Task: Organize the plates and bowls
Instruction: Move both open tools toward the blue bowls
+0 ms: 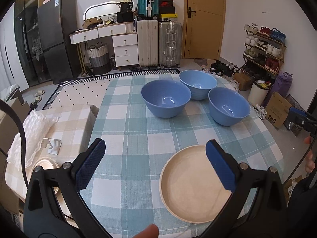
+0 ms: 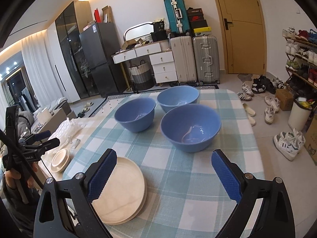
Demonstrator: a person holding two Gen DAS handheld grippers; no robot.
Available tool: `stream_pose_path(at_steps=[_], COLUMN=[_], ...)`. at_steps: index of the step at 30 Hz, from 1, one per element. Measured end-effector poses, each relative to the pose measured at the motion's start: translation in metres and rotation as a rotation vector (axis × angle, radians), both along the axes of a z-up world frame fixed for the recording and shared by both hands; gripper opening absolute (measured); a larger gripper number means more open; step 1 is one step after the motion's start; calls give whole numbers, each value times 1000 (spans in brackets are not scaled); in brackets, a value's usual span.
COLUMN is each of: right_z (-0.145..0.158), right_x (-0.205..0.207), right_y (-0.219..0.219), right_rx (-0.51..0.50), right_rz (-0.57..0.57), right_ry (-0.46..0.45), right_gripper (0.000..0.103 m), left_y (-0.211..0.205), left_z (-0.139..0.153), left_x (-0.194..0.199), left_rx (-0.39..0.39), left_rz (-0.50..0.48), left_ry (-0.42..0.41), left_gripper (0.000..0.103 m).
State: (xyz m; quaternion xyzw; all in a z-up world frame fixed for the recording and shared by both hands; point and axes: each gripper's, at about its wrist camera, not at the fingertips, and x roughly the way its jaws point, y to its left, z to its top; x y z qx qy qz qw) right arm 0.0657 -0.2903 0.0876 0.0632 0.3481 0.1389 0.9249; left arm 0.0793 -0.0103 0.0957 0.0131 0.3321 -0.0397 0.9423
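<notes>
A cluttered room with suitcases (image 1: 159, 43), a dark fridge (image 1: 55, 37), a white dresser (image 1: 118, 41), a shoe rack (image 1: 263, 47) and a tan door (image 1: 204, 17) lies behind a table (image 1: 138, 130) covered in a teal-and-white check cloth. Three blue bowls stand upright at the far end, close together in a triangle: one on the left (image 1: 166, 98), one at the back (image 1: 198, 83) and one on the right (image 1: 228, 106); whether they touch cannot be told. Nearer, at the table's front edge, lies a stack of cream plates (image 2: 120, 190). On a beige check surface to the left sit smaller cream dishes (image 2: 60, 159), a metal stand (image 1: 53, 145) and white bubble wrap (image 1: 33, 136). The left gripper (image 1: 155, 164) hangs above the cloth with its jaws spread wide and nothing between them; its right finger overlaps the plates' rim in the picture. The right gripper (image 2: 164, 175) is likewise spread wide and empty above the cloth, between the plates and the nearest bowl.
</notes>
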Motion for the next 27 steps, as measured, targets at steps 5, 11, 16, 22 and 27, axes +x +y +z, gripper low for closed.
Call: stream_pose_path(at_steps=[5,11,16,22,27], right_z=[18,39,62,99,123], right_x=[5,11,21,31,38], right_y=[-17,-37,-52,-79,-95], right_rx=[-20,11,63,129,81], right_rz=[-27,-46,-60,-90,-130], right_ry=[-11,-26,-44,-83,-93], right_gripper=[98,98,98,99,101], left_y=[-9,-19,-24,-34,-45], left_z=[25,54,80,113,132], left_x=[10,20,24,28,30], left_rx=[21,35,42,71,66], left_rz=[4,7,8,20,5], left_ry=[-15,-34,-56,-87,-95], left_gripper=[101,101,101,101,101])
